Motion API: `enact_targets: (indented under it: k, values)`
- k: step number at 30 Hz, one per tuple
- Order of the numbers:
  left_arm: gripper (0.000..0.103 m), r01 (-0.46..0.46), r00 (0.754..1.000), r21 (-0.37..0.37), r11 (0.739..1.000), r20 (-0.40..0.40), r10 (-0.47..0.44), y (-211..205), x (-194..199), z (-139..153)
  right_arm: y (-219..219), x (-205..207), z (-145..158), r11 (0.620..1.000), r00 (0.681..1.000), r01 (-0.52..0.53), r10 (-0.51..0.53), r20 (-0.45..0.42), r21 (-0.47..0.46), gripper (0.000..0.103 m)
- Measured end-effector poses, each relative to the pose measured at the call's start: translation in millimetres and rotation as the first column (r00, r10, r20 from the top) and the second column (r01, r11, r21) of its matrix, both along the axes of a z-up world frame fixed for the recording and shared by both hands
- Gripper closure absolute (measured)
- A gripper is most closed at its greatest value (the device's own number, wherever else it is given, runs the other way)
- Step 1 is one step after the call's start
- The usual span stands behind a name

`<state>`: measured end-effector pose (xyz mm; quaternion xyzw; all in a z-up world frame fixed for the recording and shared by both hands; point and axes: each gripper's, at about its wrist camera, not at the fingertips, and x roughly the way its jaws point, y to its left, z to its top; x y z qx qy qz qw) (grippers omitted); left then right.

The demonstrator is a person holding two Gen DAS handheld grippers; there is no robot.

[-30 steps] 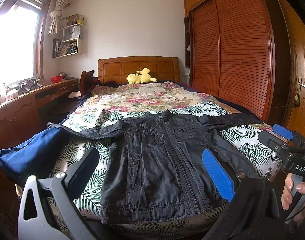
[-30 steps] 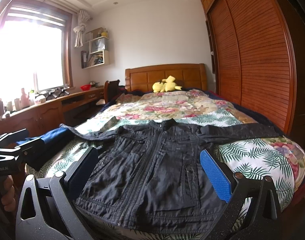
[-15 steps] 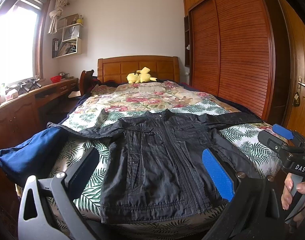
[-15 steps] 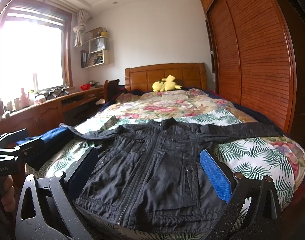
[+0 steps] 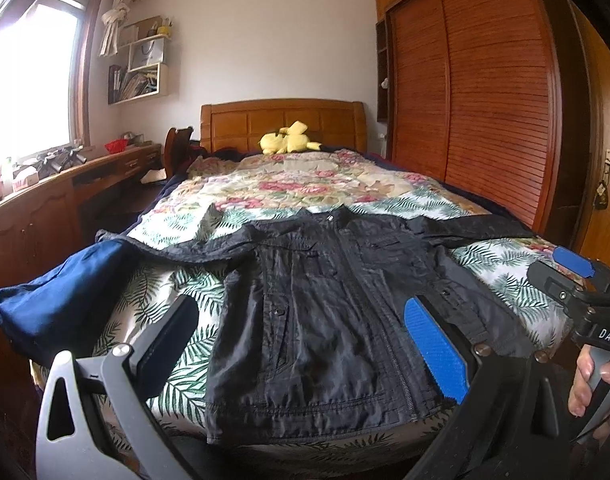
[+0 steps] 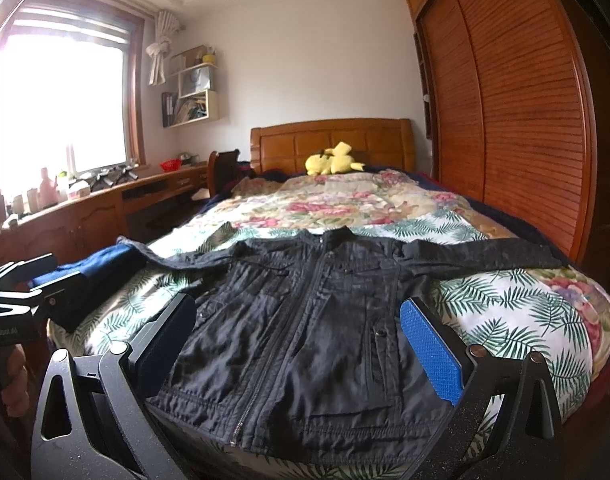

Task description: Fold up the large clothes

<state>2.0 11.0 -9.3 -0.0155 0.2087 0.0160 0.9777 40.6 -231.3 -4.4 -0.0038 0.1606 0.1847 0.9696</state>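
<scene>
A black zip jacket [image 5: 325, 312] [image 6: 305, 328] lies flat and face up on the foot of the bed [image 5: 305, 184], sleeves spread to both sides, hem toward me. My left gripper [image 5: 301, 332] hovers open above the hem with nothing between its fingers. My right gripper [image 6: 297, 332] is open too, above the jacket's lower front. In the left wrist view the right gripper [image 5: 581, 280] shows at the right edge, held by a hand [image 5: 593, 380]. In the right wrist view the left gripper [image 6: 21, 280] shows at the left edge.
A dark blue cloth [image 5: 61, 292] lies at the bed's left corner under the left sleeve. A yellow plush toy [image 5: 289, 143] sits by the headboard. A wooden desk [image 5: 45, 200] runs along the left, slatted wardrobe doors [image 5: 485, 92] along the right.
</scene>
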Motion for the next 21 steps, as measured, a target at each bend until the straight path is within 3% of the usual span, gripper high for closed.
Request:
enact_targets:
  k: [9,21]
  values:
    - [0.0,-0.047,0.998,-0.01,0.999,-0.043,0.046,22.5,18.2,-17.0,12.5,30.2,-16.6,1.0,0.999,-0.022,0.021,-0.049,-0.018,0.0]
    - [0.0,-0.103,0.992,0.003,0.995,-0.075,0.103,50.8,43.1,-34.2,42.1,74.6,-29.2,0.995,0.996,-0.086,0.084,-0.039,-0.054,0.0]
